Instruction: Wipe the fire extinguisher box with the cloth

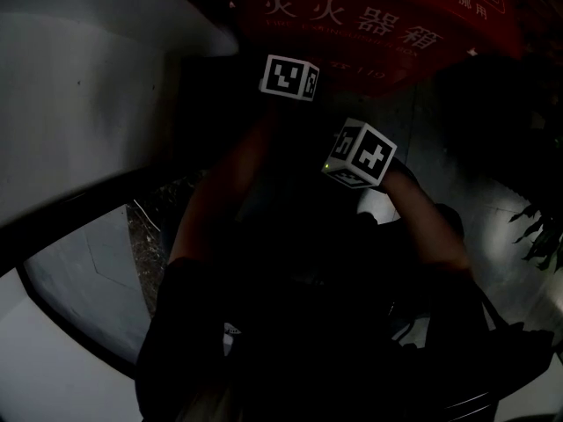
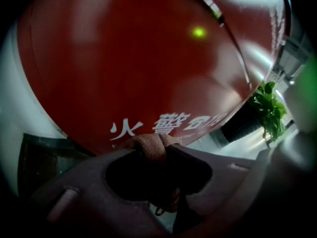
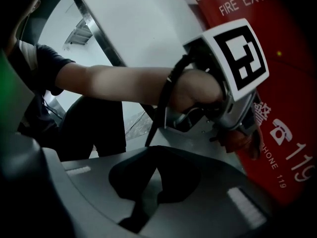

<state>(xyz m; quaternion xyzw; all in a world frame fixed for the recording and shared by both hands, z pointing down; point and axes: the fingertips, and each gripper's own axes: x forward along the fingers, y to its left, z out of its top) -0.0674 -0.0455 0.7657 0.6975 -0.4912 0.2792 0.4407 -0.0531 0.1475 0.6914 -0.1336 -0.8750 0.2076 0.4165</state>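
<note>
The red fire extinguisher box (image 1: 369,16) with white lettering stands at the top of the dark head view. It fills the left gripper view (image 2: 138,58). My left gripper (image 2: 151,148) is shut on a brown-orange cloth (image 2: 148,144), and the cloth is held close against the box front, just under the white characters. In the right gripper view, the left gripper (image 3: 233,83) with its marker cube presses the cloth (image 3: 242,140) to the red box (image 3: 282,83). My right gripper (image 3: 151,150) hangs a little back from the box, its jaws together and holding nothing. Both marker cubes show in the head view, left gripper (image 1: 290,77) and right gripper (image 1: 359,154).
A white wall (image 1: 79,104) runs left of the box, with a dark sloping frame (image 1: 79,209) below it. A green potted plant (image 2: 267,108) stands to the right of the box, and its leaves (image 1: 538,231) show at the head view's right edge. Pale floor lies below.
</note>
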